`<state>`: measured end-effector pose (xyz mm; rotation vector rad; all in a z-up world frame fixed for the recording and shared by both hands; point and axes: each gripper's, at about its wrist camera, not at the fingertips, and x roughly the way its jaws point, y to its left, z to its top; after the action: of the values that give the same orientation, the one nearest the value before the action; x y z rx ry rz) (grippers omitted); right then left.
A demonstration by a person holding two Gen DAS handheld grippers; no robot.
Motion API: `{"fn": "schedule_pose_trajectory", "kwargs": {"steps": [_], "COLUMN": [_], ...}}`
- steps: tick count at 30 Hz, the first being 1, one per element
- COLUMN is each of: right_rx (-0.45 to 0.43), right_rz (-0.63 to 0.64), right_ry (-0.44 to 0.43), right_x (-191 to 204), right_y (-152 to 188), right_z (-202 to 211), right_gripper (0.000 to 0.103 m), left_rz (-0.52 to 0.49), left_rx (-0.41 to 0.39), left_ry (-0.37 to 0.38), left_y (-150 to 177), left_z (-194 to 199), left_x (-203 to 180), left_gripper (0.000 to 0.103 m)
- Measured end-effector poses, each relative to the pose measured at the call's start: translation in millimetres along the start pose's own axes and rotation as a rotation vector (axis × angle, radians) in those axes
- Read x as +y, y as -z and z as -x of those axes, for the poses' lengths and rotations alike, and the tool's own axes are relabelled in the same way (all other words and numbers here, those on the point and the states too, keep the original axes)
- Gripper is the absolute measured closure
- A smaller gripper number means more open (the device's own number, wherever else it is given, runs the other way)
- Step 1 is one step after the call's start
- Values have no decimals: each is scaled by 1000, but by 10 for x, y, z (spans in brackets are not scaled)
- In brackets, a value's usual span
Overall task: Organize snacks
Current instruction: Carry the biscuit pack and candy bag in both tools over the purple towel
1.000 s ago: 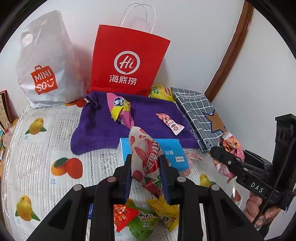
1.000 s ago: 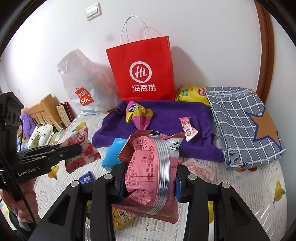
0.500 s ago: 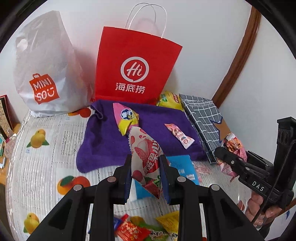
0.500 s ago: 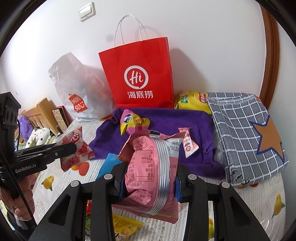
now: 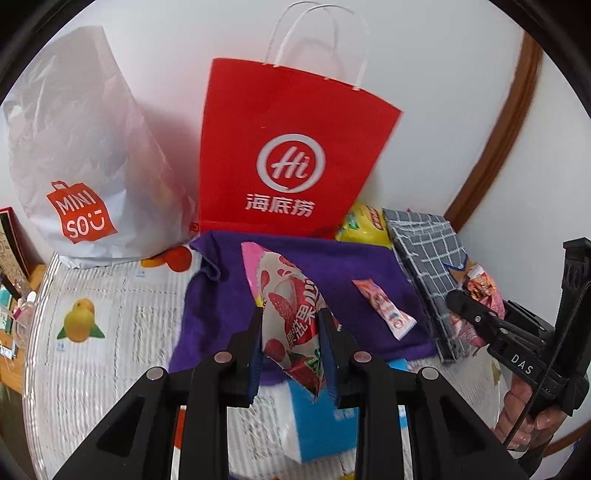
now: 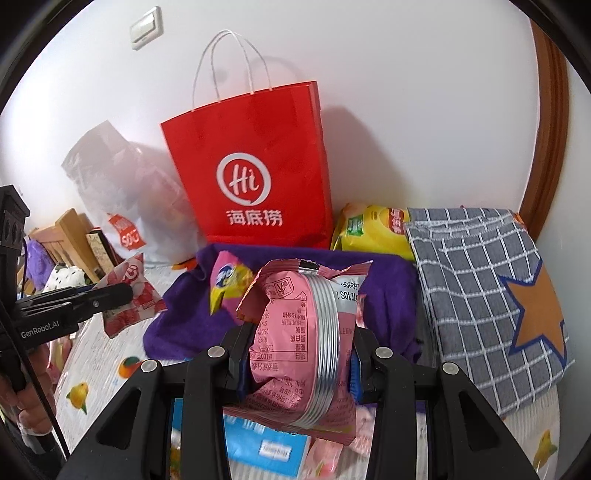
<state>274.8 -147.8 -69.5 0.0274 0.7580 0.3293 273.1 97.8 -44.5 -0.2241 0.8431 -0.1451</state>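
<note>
Left gripper [image 5: 290, 332] is pinching a white-red strawberry sachet [image 5: 291, 317] & right gripper [image 6: 299, 354] is clamping a pink foil snack pack [image 6: 295, 332], both w/ the purple towel [image 5: 332, 266] lying straight ahead.

A fruit-printed tablecloth [image 5: 110, 332] covers the table. On it, toward the far side, lies a purple towel [image 5: 332, 273]. To its right sits a folded grey checked cloth [image 6: 480, 295] bearing an orange star. Against the white wall [image 6: 406, 92] at the far left stands a pale plastic shopping bag [image 5: 92, 147] with an orange logo. A light switch [image 6: 146, 27] is mounted high on the wall, and a curved brown wooden trim [image 5: 498, 140] runs down the right. Wooden furniture [image 6: 70, 232] shows at the left edge.
</note>
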Motion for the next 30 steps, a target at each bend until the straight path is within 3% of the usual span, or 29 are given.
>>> {"fn": "schedule_pose_trajectory", "kwargs": {"steps": [8, 12, 23, 30], "right_rx": [-2, 13, 205, 263], "right_rz": [7, 27, 56, 71], "right_ry": [33, 41, 23, 13], "right_x": [-141, -147, -200, -168], "right_y": [-261, -299, -82, 34], "right_z": [-349, -550, -1202, -1401], "right_gripper": [64, 64, 64, 64], "left_rz": [44, 64, 66, 54], "left_rx": [33, 60, 192, 224], "left_ry": [-45, -33, -12, -15], "left_y": [-187, -205, -83, -44], "left_z": [-362, -589, -1097, -1166], "left_x": [311, 420, 488, 514], "left_gripper": [77, 77, 77, 77]}}
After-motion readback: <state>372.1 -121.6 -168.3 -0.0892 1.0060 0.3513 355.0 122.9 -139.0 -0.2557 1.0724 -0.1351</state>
